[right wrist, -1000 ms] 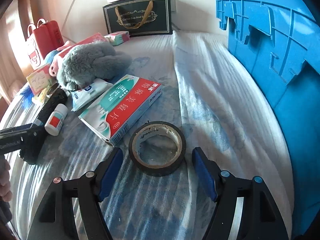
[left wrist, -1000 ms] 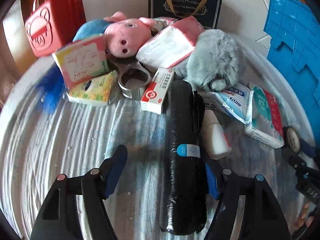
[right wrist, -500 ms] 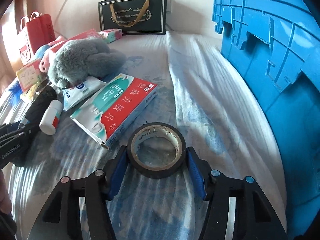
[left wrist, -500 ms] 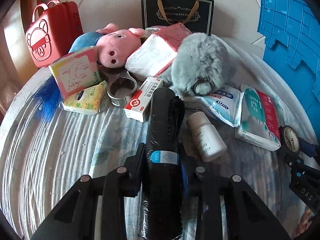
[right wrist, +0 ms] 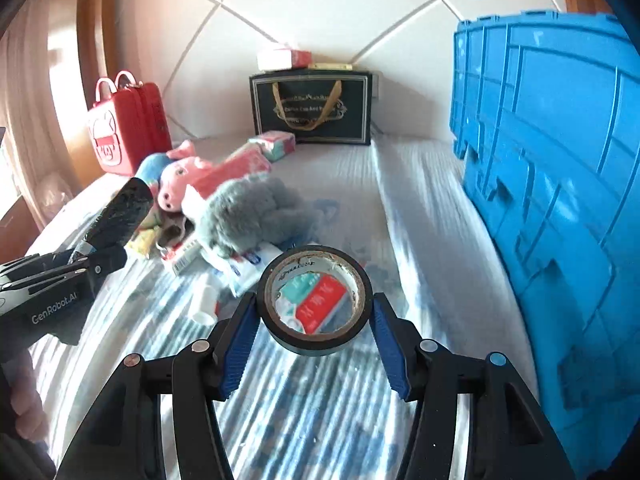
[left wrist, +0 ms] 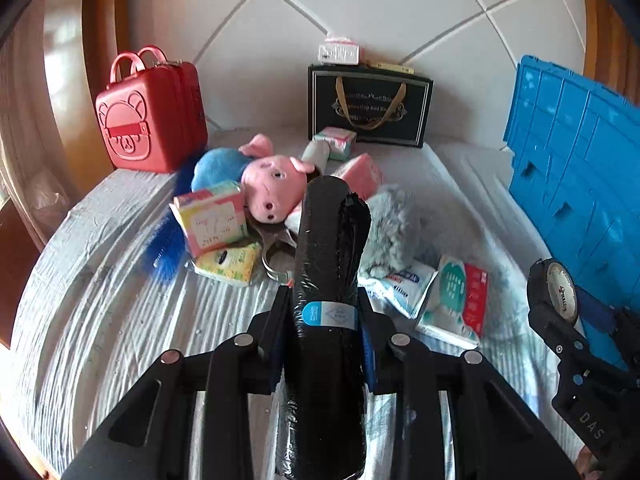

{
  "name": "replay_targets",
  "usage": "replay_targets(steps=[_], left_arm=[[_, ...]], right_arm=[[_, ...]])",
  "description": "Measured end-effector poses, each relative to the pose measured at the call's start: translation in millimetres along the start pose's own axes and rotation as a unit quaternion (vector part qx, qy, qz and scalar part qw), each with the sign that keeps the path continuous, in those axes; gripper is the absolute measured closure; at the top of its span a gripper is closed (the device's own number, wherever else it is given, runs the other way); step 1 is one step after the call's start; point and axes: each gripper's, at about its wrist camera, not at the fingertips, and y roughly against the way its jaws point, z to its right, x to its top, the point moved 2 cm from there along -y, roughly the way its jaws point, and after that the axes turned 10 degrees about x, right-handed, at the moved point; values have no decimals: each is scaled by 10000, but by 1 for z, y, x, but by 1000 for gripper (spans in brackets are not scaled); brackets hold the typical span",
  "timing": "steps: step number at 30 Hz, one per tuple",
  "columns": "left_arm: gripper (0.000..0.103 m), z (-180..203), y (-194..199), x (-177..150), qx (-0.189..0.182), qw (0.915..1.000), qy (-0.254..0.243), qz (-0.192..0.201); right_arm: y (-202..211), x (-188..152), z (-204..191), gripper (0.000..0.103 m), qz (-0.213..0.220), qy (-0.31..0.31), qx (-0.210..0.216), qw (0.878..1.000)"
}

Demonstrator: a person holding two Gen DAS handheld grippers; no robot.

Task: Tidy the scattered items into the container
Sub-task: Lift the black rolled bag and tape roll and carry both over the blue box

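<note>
My left gripper is shut on a black roll of bags with a blue label and holds it tilted up above the bed. The roll also shows at the left of the right wrist view. My right gripper is shut on a black tape roll, lifted off the sheet. The tape roll also shows in the left wrist view. The blue crate stands at the right. A pink pig plush, a grey furry toy, tissue packs and a medicine box lie on the bed.
A red toy suitcase stands at the back left. A black gift bag leans on the headboard with a small box on top. A white bottle and a red-and-white box lie on the striped sheet.
Both grippers have closed on their items and lifted them off the bed. The black roll now tilts upward and the tape roll hangs above the sheet.
</note>
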Motion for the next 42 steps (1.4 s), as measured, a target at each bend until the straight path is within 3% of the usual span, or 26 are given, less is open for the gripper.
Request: replay_targets(steps=[9, 16, 23, 28, 33, 36, 42], left_arm=[[74, -7, 102, 57, -335, 9956, 69, 875], [74, 6, 181, 87, -830, 9835, -50, 1606], [74, 56, 242, 105, -1362, 9680, -262, 2093], [74, 117, 273, 109, -1726, 9589, -401, 2217], [74, 201, 309, 111, -2060, 9511, -486, 2252], [74, 252, 325, 112, -2094, 9549, -440, 2058], [74, 346, 334, 106, -1822, 9671, -774, 1600]], right_arm=[[100, 74, -42, 47, 1137, 354, 173, 9927], [191, 110, -52, 47, 1894, 382, -226, 9809], [284, 132, -27, 47, 2444, 453, -808, 9652], [339, 129, 22, 47, 2677, 345, -1343, 9535], [387, 122, 105, 47, 2718, 416, -1869, 9431], [408, 120, 164, 47, 2585, 500, -2054, 9426], [401, 110, 280, 47, 1874, 417, -1886, 9631]])
